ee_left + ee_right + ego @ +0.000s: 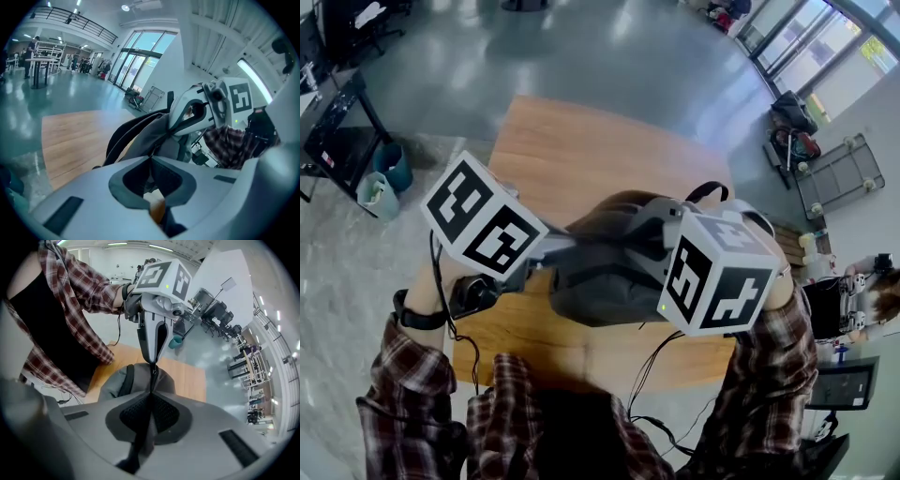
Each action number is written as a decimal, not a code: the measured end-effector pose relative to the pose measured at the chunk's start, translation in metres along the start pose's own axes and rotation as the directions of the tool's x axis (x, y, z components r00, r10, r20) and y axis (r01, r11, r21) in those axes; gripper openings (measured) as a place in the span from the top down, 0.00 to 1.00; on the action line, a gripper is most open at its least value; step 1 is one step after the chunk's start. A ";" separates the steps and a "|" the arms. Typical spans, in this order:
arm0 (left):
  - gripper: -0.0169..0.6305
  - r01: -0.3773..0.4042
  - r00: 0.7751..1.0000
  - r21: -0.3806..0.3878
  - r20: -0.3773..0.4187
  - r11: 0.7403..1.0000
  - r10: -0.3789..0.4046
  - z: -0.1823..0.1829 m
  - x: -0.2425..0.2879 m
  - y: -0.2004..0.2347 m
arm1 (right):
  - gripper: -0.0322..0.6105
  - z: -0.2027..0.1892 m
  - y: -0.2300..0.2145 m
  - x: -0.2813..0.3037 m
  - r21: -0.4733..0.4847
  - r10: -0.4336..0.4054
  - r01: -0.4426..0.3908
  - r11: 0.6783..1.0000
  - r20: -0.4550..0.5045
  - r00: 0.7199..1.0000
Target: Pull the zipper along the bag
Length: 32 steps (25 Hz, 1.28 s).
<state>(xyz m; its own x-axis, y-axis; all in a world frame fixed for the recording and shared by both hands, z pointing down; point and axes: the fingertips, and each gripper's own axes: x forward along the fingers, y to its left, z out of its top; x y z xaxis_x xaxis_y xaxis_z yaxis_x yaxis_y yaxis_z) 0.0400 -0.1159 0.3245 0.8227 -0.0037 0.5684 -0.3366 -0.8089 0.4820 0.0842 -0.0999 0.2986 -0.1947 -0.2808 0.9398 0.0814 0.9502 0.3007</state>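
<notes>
Two grips, both closed. My right gripper has its jaws together on a dark strip that I take for the zipper pull. The strip runs out from between the pads straight to the top of the grey bag. My left gripper is pinched on a fold of the bag's grey fabric at its top edge.

The grippers face each other nose to nose, near, with the bag's top seam between them. The bag sits over the wooden table, between my two hands; resting or lifted, can't tell.

Key relation: the seam's long axis runs from left gripper to right gripper, so the zipper line lies dead ahead of the right tool and points at the left one. Right is on the pull, left only anchors. Likely next: right draws toward my right side along that axis while left holds against it. Zipper teeth not visible, so I can't say how far along the zip is.
</notes>
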 end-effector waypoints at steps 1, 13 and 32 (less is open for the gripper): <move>0.94 -0.009 1.000 -0.012 -0.011 1.000 0.009 -0.005 0.001 0.004 | 0.92 -0.001 0.001 0.000 0.002 -0.001 0.001 1.000 0.002 1.000; 0.95 0.009 1.000 -0.127 0.024 0.992 -0.006 -0.038 0.000 0.032 | 0.92 0.000 0.000 -0.002 0.022 0.008 -0.009 1.000 0.042 0.999; 0.96 0.247 0.955 -0.109 0.197 0.963 -0.222 0.000 0.009 -0.014 | 0.75 -0.004 0.009 0.026 -0.061 -0.012 -0.006 0.998 -0.281 0.960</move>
<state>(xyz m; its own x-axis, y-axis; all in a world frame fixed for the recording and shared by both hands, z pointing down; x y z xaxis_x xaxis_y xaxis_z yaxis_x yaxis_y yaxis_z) 0.0519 -0.1041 0.3229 0.9508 0.0603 0.3040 -0.1712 -0.7155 0.6773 0.0843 -0.0989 0.3261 0.0867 -0.3187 0.9439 0.1424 0.9417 0.3049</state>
